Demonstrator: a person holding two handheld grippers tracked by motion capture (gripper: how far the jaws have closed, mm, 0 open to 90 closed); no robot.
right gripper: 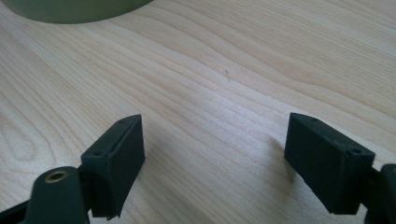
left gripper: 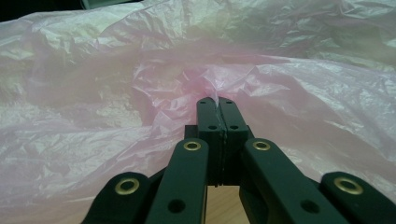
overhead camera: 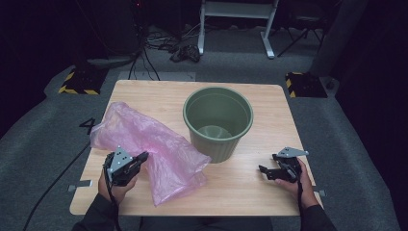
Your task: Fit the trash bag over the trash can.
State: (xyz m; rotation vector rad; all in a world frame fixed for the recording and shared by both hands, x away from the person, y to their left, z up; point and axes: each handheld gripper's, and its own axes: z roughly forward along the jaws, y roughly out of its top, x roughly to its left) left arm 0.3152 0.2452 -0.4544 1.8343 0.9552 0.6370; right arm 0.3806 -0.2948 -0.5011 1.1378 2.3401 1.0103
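Pinching a fold of thin film, the left gripper (left gripper: 218,103) has its two black jaws pressed flat together on the pink plastic bag (left gripper: 140,84), a sliver of the plastic showing in the seam between them. From the high view that same left gripper (overhead camera: 142,156) sits at the bag's near edge, the person's hand wrapped around its body. The pink plastic bag (overhead camera: 144,139) lies crumpled across the left half of the wooden counter (overhead camera: 250,192) (one end toward the far left corner, the other spreading toward the near middle), and its right side lies against the foot of the green bucket (overhead camera: 219,122), as far as the high view shows. The bucket stands upright near the counter's centre, mouth open. The right gripper (overhead camera: 263,169) rests low over bare wood near the right edge, well apart from the bag; its jaws stand wide with nothing between them, as the right gripper (right gripper: 212,158) view shows, the bucket's base just beyond.
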